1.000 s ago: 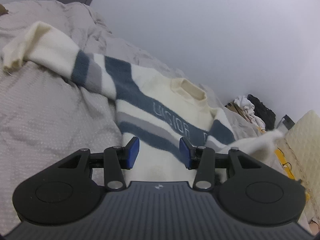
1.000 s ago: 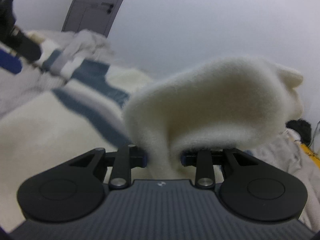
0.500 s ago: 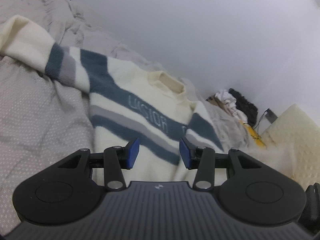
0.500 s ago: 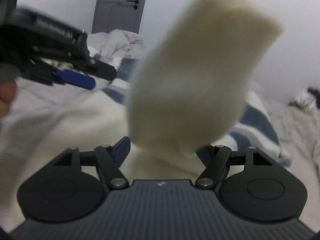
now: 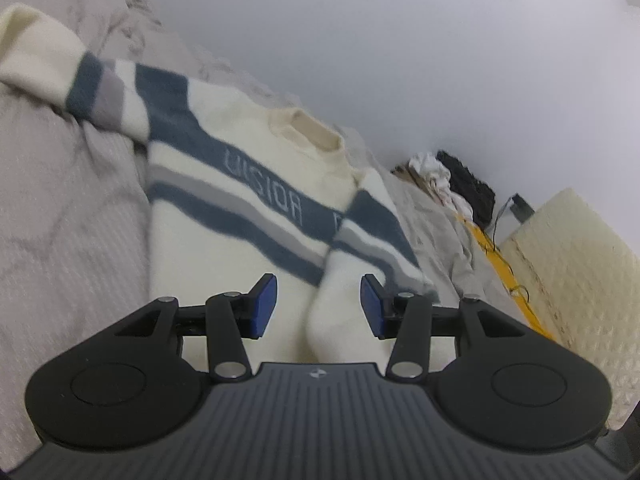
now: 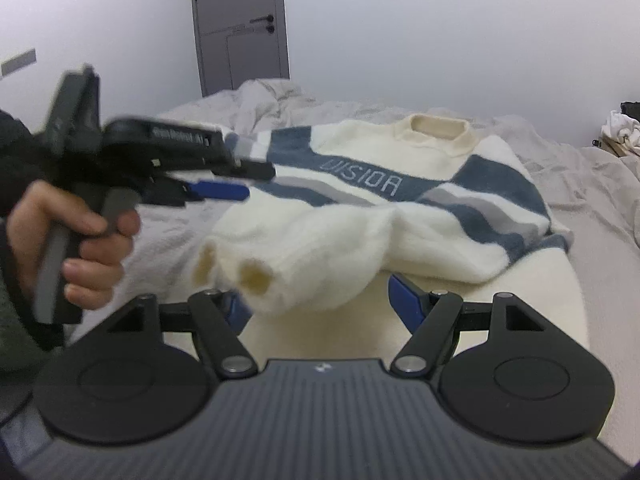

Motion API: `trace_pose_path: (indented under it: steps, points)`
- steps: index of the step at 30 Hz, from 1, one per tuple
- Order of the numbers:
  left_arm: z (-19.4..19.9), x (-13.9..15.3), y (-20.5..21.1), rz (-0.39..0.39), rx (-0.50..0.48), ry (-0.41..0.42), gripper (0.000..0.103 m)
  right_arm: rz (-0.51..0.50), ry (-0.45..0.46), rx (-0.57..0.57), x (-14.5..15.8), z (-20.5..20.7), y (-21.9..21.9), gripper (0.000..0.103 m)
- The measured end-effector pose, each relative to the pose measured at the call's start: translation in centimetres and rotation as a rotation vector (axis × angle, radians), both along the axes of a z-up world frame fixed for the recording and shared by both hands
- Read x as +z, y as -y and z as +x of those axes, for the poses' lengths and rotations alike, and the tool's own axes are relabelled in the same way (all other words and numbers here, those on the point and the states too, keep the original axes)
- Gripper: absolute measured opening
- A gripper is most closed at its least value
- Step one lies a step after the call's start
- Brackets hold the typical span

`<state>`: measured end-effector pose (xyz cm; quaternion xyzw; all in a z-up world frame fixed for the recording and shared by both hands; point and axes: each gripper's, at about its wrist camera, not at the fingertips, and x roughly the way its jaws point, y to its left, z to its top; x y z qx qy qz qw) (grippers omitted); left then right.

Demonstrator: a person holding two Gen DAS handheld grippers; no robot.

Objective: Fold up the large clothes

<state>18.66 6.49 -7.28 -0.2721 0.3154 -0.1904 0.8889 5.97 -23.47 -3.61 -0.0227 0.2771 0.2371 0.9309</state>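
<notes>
A cream sweater (image 6: 352,220) with blue and grey stripes is lying face up on a bed (image 6: 600,184) covered in grey bedding, its collar (image 6: 438,128) pointing toward the far wall and a grey door (image 6: 240,24). The sweater's sleeve on the right of the right wrist view (image 6: 304,256) is lying folded across the chest, its open cuff facing the camera. The other sleeve (image 5: 60,68) is lying stretched out over the bedding, away from the body of the garment.

The right claw (image 6: 324,304) is standing released: its jaws have just been opening, and the blue pads are sitting wide apart. The folded sleeve's cuff is lying in front of and between them, with no pad pressing on it. The left pad is partly hidden behind the cuff.

The left claw (image 5: 318,306) is standing partly open and grasping nothing; its blue fingers (image 5: 264,300) are hovering over the lower part of the sweater, clear of the cloth. In the right wrist view the same left claw (image 6: 224,190) is appearing blurred at the left, held by a hand (image 6: 80,240) around its grey handle, its tip just beside the sweater's far sleeve side.

A pile of white and black clothing (image 5: 452,184) is lying at the far edge of the bed, near a cream quilted panel (image 5: 568,280).
</notes>
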Motion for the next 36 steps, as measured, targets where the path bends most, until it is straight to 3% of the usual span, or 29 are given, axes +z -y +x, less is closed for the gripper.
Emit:
trace_pose_path:
  steps: [5,12,17,21,23,26,30,36]
  points:
    - [-0.2,-0.2,1.6,0.064,-0.04,-0.016,0.052,0.089,-0.046,-0.051,0.1,0.0,2.8,0.072]
    - [0.0,-0.5,2.1,0.087,-0.052,-0.031,0.052,0.222,-0.075,-0.116,1.0,0.6,6.0,0.072]
    - [0.3,-0.7,2.1,0.087,-0.052,-0.043,0.052,0.281,-0.051,-0.184,1.8,1.0,8.3,0.072]
    - [0.3,-0.6,2.3,0.088,-0.058,-0.045,0.052,0.245,0.004,-0.24,2.6,1.1,9.6,0.072]
    - [0.3,-0.7,2.5,0.089,-0.064,-0.046,0.052,0.283,-0.002,-0.268,2.7,1.4,10.6,0.072]
    - [0.3,-1.1,3.1,0.092,-0.08,-0.065,0.052,0.376,-0.066,-0.272,1.8,2.3,11.5,0.074]
    - [0.3,-1.9,4.3,0.079,-0.123,-0.099,0.052,0.412,-0.167,-0.237,0.1,3.6,10.1,0.074]
    - [0.3,-3.2,5.8,0.117,-0.123,-0.142,0.052,0.514,-0.406,-0.218,-4.5,6.3,6.8,0.072]
